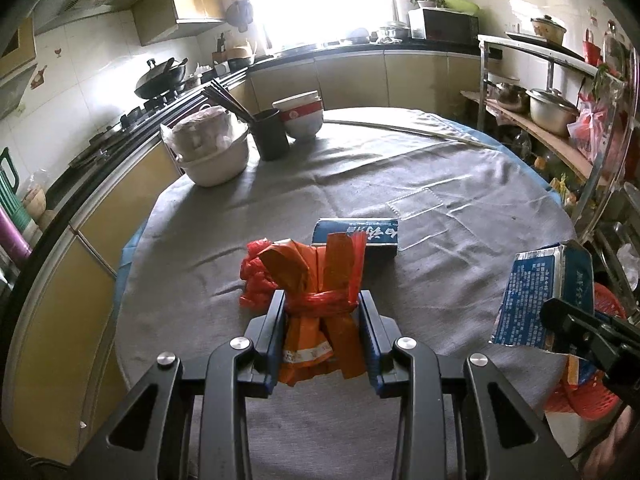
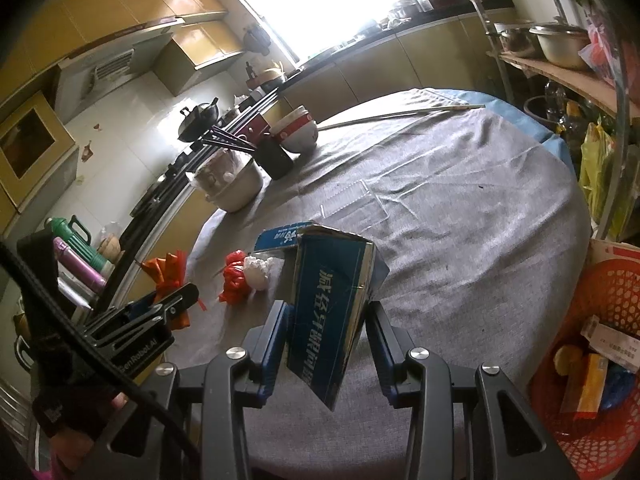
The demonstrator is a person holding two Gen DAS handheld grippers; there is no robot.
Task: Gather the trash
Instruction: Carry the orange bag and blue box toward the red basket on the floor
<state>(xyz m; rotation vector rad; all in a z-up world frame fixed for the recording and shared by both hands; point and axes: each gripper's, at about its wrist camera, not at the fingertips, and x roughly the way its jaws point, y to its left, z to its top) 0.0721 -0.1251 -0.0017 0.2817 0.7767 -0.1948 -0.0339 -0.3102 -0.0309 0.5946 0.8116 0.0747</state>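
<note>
left gripper: clamped on orange wrapper bundle, above the round table | right gripper: gripping blue carton, above table | red basket beside table

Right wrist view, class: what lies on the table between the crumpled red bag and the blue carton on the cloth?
A white crumpled piece lies between the red bag and the blue carton.
</note>
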